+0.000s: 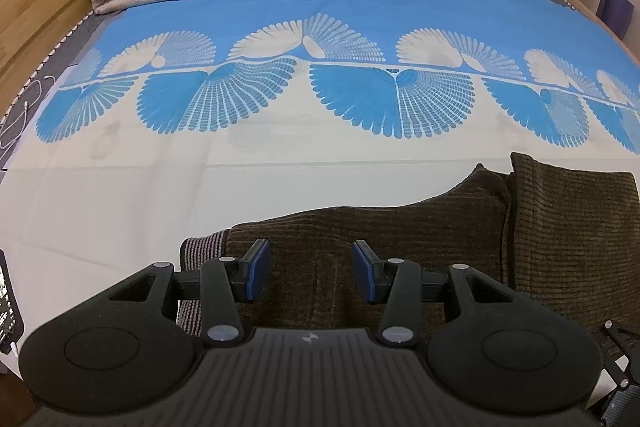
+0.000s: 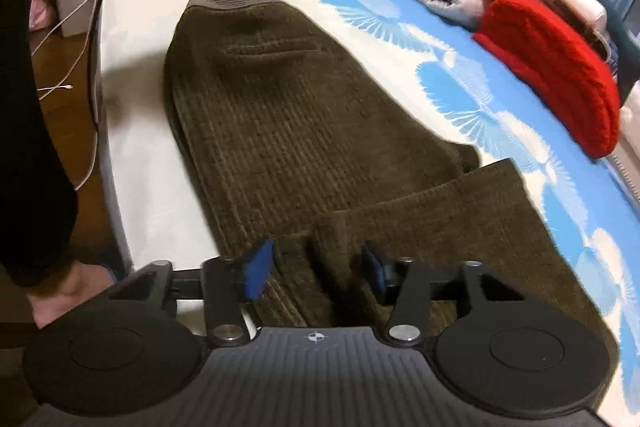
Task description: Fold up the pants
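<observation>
Pants [image 2: 304, 131] flat along bed [image 2: 132, 163] edge. Left gripper [image 1: 311, 273] open above waistband. Right gripper [image 2: 318, 273] open, straddling a fold.

Each gripper, left gripper [image 1: 311, 275] and right gripper [image 2: 318, 273], is matte black with ribbed housing, round side caps, silver pivot screws and blue pads [image 2: 256, 273]. Left of the right tongs, the person wears a black trouser leg [image 2: 36, 147].
</observation>
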A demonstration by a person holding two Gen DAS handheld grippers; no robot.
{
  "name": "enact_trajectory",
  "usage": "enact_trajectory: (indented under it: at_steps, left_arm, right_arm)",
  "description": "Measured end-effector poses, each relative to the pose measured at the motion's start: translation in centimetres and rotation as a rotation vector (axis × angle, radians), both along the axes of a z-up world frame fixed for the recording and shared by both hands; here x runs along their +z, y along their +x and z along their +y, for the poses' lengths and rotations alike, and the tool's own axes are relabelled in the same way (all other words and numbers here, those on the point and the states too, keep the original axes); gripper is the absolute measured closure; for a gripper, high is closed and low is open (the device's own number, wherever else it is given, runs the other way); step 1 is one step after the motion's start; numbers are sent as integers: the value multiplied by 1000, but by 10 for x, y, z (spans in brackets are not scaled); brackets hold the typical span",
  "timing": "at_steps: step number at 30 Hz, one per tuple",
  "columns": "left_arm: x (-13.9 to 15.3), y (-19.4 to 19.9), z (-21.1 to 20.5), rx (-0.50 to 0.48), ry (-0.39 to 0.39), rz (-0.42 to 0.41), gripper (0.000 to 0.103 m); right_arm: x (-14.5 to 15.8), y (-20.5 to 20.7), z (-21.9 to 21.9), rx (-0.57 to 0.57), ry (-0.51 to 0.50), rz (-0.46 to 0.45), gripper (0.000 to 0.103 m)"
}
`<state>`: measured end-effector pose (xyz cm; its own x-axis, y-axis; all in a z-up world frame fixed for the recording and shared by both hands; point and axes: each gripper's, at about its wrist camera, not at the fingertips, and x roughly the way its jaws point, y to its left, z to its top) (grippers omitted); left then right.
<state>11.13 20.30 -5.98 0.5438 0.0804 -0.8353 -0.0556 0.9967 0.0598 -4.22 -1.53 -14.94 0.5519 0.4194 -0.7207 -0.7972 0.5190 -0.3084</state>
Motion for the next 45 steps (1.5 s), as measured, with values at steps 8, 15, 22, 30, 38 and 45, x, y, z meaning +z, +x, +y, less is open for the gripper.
enact_trajectory:
  at_steps: [8, 15, 22, 30, 38, 45]
  left_arm:
    - [-1, -3, 9, 22, 2, 4, 53]
    - [0, -4, 7, 22, 5, -1, 53]
    - [-1, -2, -8, -5, 7, 7, 53]
    - [-4, 0, -3, 13, -7, 16, 52]
    - [-9, -11, 52, 150, -127, 52, 49]
    - [-20, -33, 105, 282, -255, 103, 33]
  right_arm:
    - [5, 15, 6, 4, 3, -2, 80]
    - [44, -13, -13, 46, 104, -102, 79]
    - [17, -26, -22, 59, -2, -45, 71]
    - [53, 25, -130, -446, 218, 96, 61]
    - [29, 36, -187, -648, 155, 238, 59]
    - [25, 44, -186, -681, 56, 234, 60]
